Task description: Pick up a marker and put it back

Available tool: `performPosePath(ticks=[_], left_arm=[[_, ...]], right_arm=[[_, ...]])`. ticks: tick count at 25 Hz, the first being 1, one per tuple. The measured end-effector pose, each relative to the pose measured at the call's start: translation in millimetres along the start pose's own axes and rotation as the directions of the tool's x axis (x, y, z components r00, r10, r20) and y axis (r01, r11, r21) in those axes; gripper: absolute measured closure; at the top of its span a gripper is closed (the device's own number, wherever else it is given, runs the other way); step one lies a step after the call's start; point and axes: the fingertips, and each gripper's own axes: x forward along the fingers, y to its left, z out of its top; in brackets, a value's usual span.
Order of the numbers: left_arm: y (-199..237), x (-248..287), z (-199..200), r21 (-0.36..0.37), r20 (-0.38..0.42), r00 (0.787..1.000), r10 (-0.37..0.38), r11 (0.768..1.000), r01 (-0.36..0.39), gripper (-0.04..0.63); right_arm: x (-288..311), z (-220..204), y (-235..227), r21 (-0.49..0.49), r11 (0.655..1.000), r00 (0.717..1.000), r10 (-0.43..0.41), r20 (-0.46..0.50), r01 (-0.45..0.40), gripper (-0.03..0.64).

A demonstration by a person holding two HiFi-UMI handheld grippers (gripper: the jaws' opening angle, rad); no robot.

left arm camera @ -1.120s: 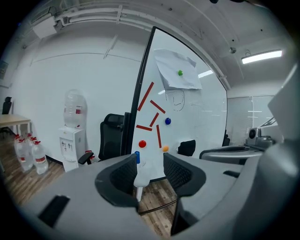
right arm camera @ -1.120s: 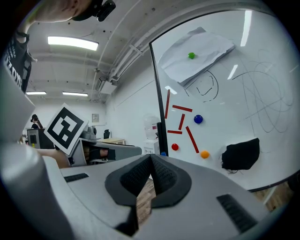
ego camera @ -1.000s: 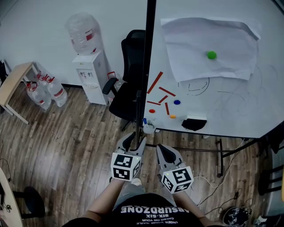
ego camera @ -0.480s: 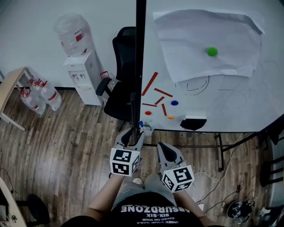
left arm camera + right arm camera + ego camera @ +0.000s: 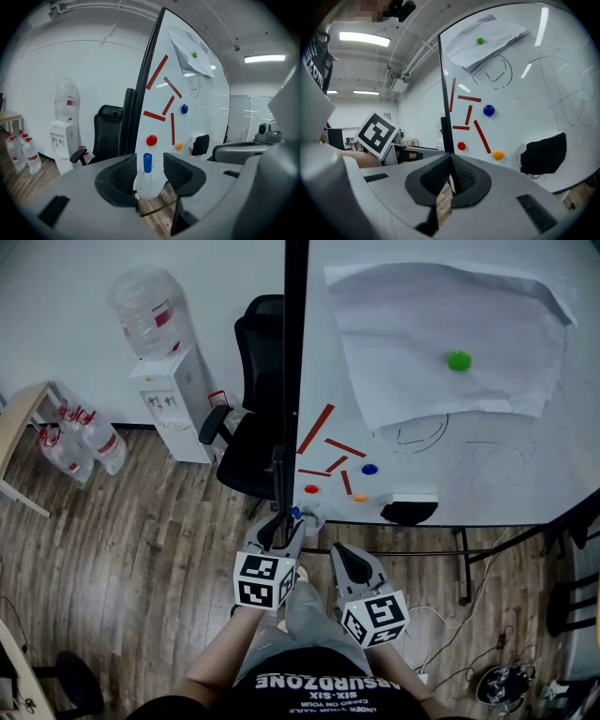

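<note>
The right gripper (image 5: 345,559) (image 5: 451,161) is held low in front of the person, just beside the left one, and its jaws are seen pressed together with nothing between them. The left gripper (image 5: 278,532) (image 5: 146,171) is held a little further forward, and its jaws are spread apart. Between them, in the left gripper view, a blue-capped marker (image 5: 147,163) (image 5: 294,514) is seen standing upright in a white holder (image 5: 149,185) (image 5: 309,517); the jaws are not closed on it, and whether they touch the holder cannot be told. The holder is placed at the lower left corner of a whiteboard (image 5: 487,465) (image 5: 201,108) (image 5: 525,108), next to its dark frame post.

On the board, several red strips (image 5: 316,427) are stuck, with a red magnet (image 5: 311,489) (image 5: 151,140) (image 5: 461,146), a blue magnet (image 5: 369,469) (image 5: 184,109) (image 5: 488,110) and an orange magnet (image 5: 360,497) (image 5: 179,146) (image 5: 498,154) among them. A black eraser (image 5: 409,510) (image 5: 201,144) (image 5: 546,152) is set near the bottom edge. Higher up, a crumpled sheet of paper (image 5: 441,334) is pinned by a green magnet (image 5: 458,360).

Behind the post, a black office chair (image 5: 251,427) is parked on the wooden floor (image 5: 141,540). Further left, a water dispenser (image 5: 169,390) is stood against the wall, with spare bottles (image 5: 80,437) beside it.
</note>
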Motion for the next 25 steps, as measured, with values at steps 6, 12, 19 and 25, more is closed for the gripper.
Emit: performPosePath(ticks=[6, 12, 19, 25], left_arm=[[-1.6, 20.3, -5.9, 0.012, -0.045, 0.999, -0.019, 1.0, 0.019, 0.434], [6.6, 33.7, -17.1, -0.014, -0.086, 0.996, -0.02, 1.0, 0.019, 0.436], [11.5, 36.3, -19.1, -0.032, -0.086, 0.996, -0.024, 0.999, 0.021, 0.448], [7.7, 38.0, -21.1, -0.033, -0.092, 0.994, -0.051, 0.998, 0.048, 0.519]], right_arm=[[18.2, 7.0, -12.7, -0.003, 1.0, 1.0, 0.005, 0.004, -0.005, 0.62], [30.1, 6.6, -16.9, -0.008, 1.0, 1.0, 0.013, -0.01, -0.013, 0.62], [39.8, 4.6, -20.1, -0.007, 1.0, 1.0, 0.016, -0.022, -0.016, 0.62], [43.8, 5.2, -17.9, -0.005, 1.0, 0.999, 0.02, -0.025, -0.02, 0.62]])
